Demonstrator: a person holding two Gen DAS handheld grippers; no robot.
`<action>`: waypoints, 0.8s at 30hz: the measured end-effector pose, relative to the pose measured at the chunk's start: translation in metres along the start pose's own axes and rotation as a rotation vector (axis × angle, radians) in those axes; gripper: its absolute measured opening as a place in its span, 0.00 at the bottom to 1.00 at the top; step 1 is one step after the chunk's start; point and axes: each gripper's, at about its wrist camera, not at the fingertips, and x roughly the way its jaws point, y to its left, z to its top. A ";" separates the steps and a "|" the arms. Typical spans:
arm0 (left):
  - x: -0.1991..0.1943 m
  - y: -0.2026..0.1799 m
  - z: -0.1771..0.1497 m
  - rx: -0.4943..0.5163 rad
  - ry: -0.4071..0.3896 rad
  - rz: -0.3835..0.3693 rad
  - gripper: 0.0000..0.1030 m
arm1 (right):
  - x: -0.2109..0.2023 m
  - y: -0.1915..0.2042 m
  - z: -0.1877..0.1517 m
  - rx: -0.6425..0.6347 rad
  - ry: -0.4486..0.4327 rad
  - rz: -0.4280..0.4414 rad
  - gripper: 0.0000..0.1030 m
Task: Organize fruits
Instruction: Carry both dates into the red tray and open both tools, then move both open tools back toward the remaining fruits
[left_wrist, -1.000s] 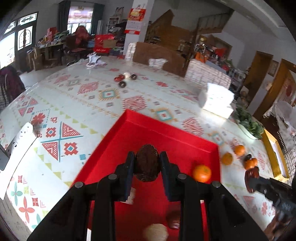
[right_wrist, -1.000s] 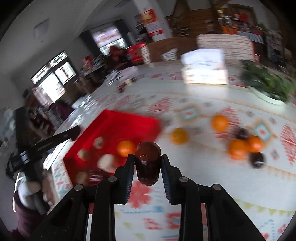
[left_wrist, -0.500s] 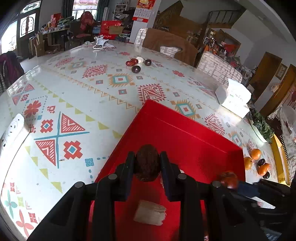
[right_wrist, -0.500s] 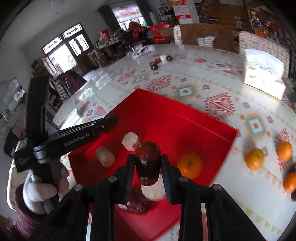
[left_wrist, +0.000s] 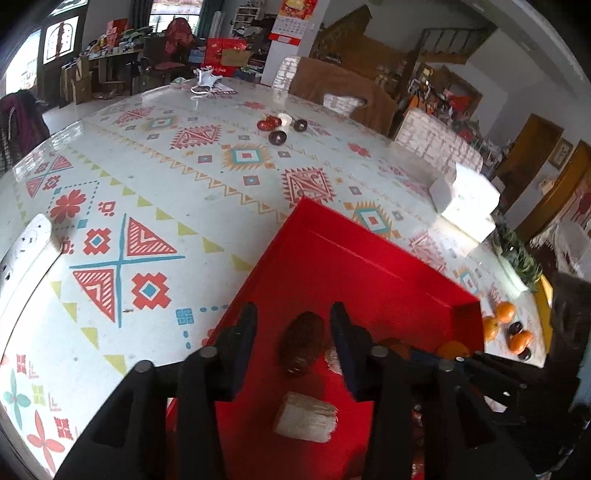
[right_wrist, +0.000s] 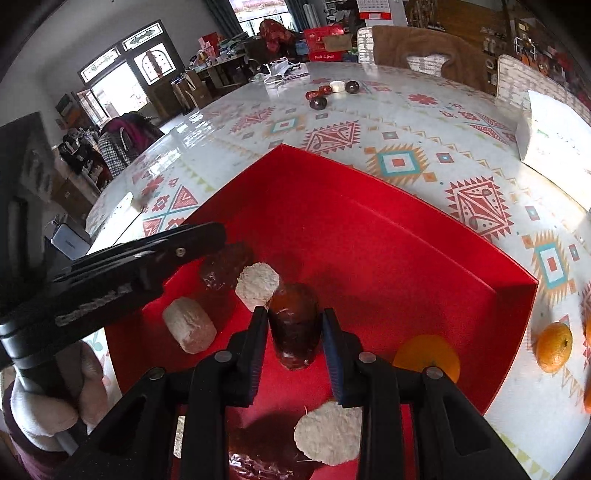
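Left wrist view
Left gripper (left_wrist: 294, 325): the jaws stand apart, with gaps on both sides of the fruit; it grips nothing.
Brown fruit (left_wrist: 303, 341): a dark, rough oval piece lying on the floor of the red tray (left_wrist: 373, 266), between the two fingers and touching neither.
Pale piece (left_wrist: 306, 421): a whitish block on the tray floor, nearer to the camera than the brown fruit.
Oranges on the table (left_wrist: 505, 311): a small group with dark round fruits (left_wrist: 515, 327), just outside the right wall of the tray.
Far fruits (left_wrist: 277, 137): some dark and red ones with a white one, well apart on the patterned tablecloth (left_wrist: 147, 184).
White box (left_wrist: 467, 201): beyond the tray, to the right.

Right wrist view
Right gripper (right_wrist: 293, 328): closed on a dark red fruit (right_wrist: 294, 325); both fingers press its sides, above the tray floor.
Red tray (right_wrist: 406, 240): it holds three pale pieces (right_wrist: 257, 284) and one orange (right_wrist: 426, 356) near the right wall.
Other gripper (right_wrist: 177, 245): the left one comes in from the left, over the brown fruit (right_wrist: 225, 264) at the tray edge.
Orange outside (right_wrist: 553, 346): on the tablecloth, just beside the tray wall.
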 end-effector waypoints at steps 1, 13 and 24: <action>-0.005 0.002 0.000 -0.014 -0.010 -0.005 0.45 | -0.002 0.000 0.000 0.002 -0.002 0.003 0.39; -0.076 -0.021 -0.023 -0.065 -0.125 -0.107 0.79 | -0.061 -0.005 -0.006 0.041 -0.130 0.020 0.51; -0.105 -0.078 -0.067 -0.008 -0.112 -0.184 0.79 | -0.136 -0.059 -0.064 0.119 -0.217 -0.068 0.55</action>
